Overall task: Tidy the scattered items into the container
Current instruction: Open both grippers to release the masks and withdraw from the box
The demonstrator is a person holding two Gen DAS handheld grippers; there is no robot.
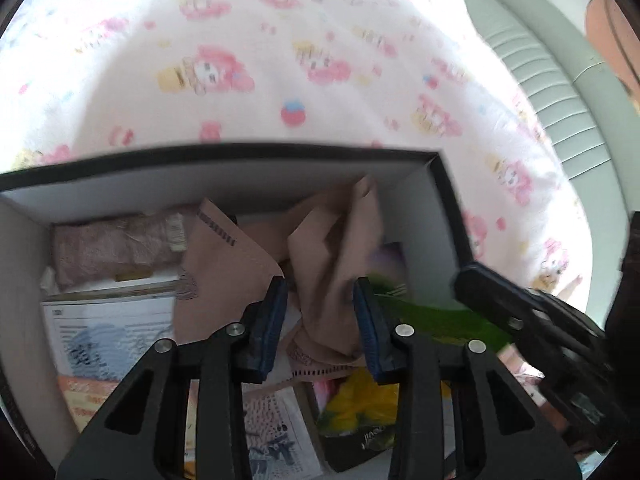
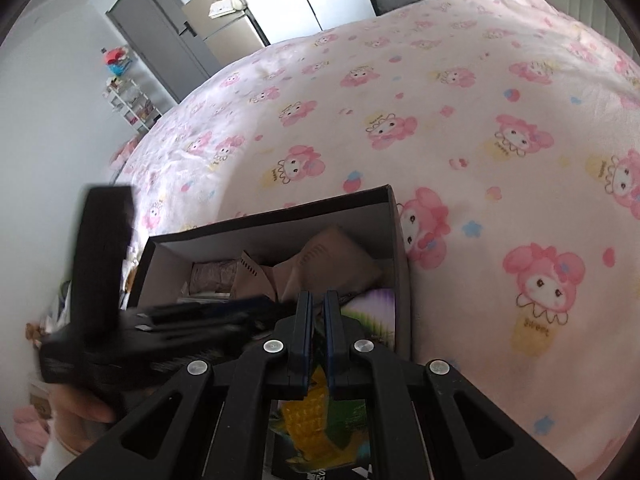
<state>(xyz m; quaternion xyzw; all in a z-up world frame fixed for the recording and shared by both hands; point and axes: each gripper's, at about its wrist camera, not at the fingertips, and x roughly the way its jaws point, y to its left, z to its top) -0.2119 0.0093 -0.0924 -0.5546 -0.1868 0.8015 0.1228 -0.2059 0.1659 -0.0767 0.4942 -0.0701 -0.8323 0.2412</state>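
A dark cardboard box [image 1: 224, 160] with white inner walls sits on the bed; it also shows in the right wrist view [image 2: 280, 220]. It holds crumpled brown paper [image 1: 336, 256], a pinkish packet [image 1: 108, 248], printed leaflets [image 1: 108, 328], a yellow-and-green snack bag [image 1: 368, 404] and a purple card [image 2: 376, 312]. My left gripper [image 1: 320, 320] is open over the box, its fingers either side of the brown paper without gripping it. My right gripper [image 2: 318, 336] hangs over the box's right part, jaws nearly together with only a narrow gap and nothing between them.
The bed is covered by a pink cartoon-print blanket [image 2: 460, 120]. A padded pale green headboard [image 1: 532, 60] runs along the right. The other gripper's body [image 2: 104, 280] crosses the left of the right wrist view. A fridge [image 2: 224, 28] and shelf [image 2: 128, 96] stand beyond the bed.
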